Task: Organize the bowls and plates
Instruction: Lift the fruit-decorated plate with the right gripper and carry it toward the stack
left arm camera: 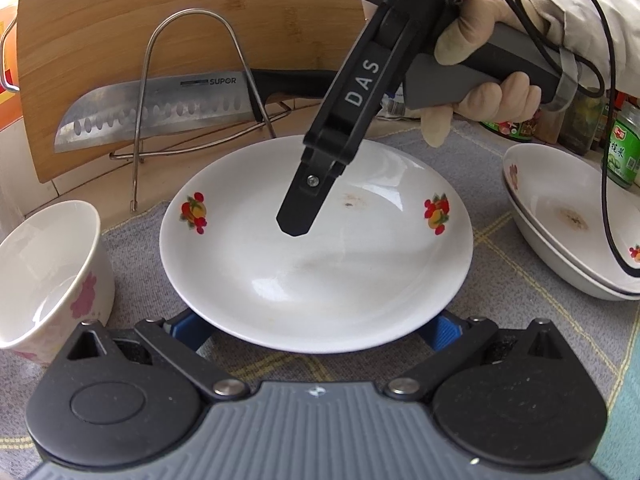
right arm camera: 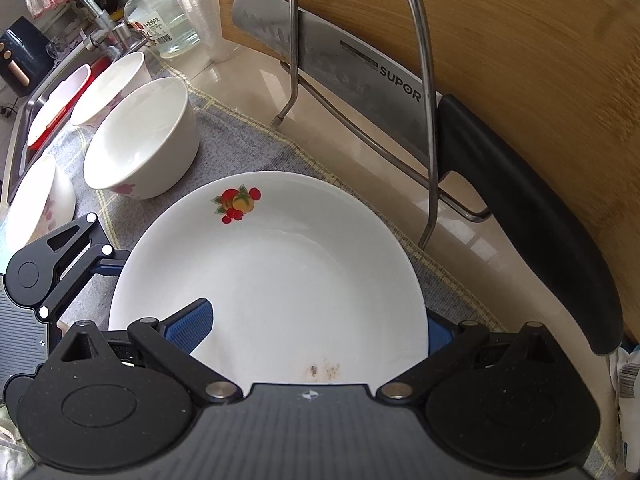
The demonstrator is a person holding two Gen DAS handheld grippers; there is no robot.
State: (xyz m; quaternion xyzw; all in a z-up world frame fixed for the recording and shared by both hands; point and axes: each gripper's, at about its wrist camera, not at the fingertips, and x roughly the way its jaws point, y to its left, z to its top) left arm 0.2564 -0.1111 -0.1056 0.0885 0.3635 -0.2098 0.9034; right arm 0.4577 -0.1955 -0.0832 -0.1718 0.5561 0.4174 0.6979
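At the far left a bowl [left arm camera: 44,276] with pink flowers stands on the grey cloth [left arm camera: 500,280], close to the plate [left arm camera: 316,264] but not touching it. Behind it, a knife [left arm camera: 152,112] rests in a wire rack [left arm camera: 192,80] that leans against a wooden board [left arm camera: 160,8].

The plate lies flat on the cloth in the middle, white with fruit prints on its rim and a small brown stain inside. The left gripper [left arm camera: 314,330] is spread wide at the plate's near edge. Both its blue pads [left arm camera: 440,328] are partly tucked under the rim and hold nothing.

The right gripper [left arm camera: 296,216] reaches in from the far side, held by a gloved hand [left arm camera: 480,60]. In its own view the right gripper [right arm camera: 316,330] is also wide apart and grips nothing. One pad [right arm camera: 192,328] is over the plate's [right arm camera: 300,264] inside, and the other is partly hidden behind the rim (whether either pad touches the china cannot be told). That view also shows the left gripper [right arm camera: 60,264] beside the plate's left edge and more bowls [right arm camera: 140,140] further off.

To the right, a stack [left arm camera: 560,240] of two similar plates sits on the cloth, apart from the middle one. Jars [left arm camera: 622,152] stand behind the stack.
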